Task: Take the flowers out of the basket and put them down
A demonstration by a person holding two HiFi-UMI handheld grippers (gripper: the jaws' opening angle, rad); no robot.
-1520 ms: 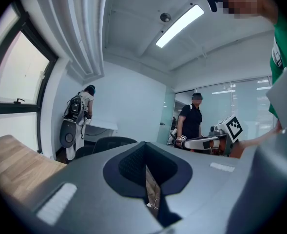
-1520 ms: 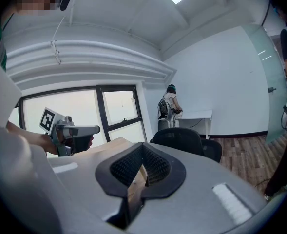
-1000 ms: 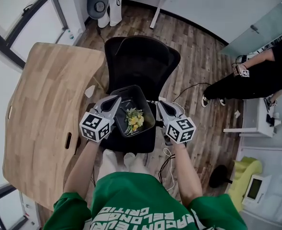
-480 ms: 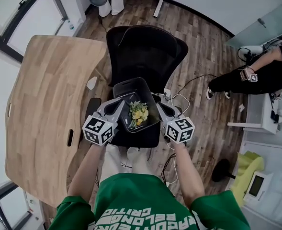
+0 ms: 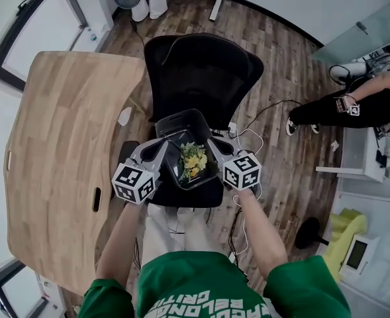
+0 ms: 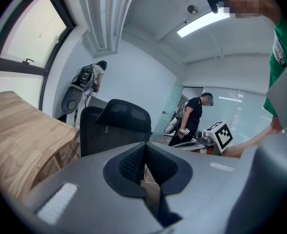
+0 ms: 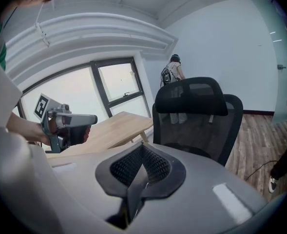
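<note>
A black basket point(image 5: 179, 116) stands on the seat of a black office chair point(image 5: 201, 71), with a bunch of yellow flowers point(image 5: 193, 159) lying inside it. My left gripper point(image 5: 163, 146) is at the basket's left rim and my right gripper point(image 5: 212, 144) at its right rim. In the left gripper view the jaws of the left gripper point(image 6: 145, 147) are shut, the chair back point(image 6: 116, 126) beyond them. The right gripper point(image 7: 142, 152) is shut too, facing the chair point(image 7: 197, 111). Whether either one touches the rim is hidden.
A light wooden table point(image 5: 55, 151) fills the left side, close to the chair. Cables point(image 5: 247, 138) trail over the wood floor to the right of the chair. A person in black point(image 5: 353, 108) sits at the far right. A white desk point(image 5: 357, 158) stands below that person.
Both grippers have sunk lower at the basket's sides. The right one has come in closer to the right rim. Their jaws have stayed shut.
</note>
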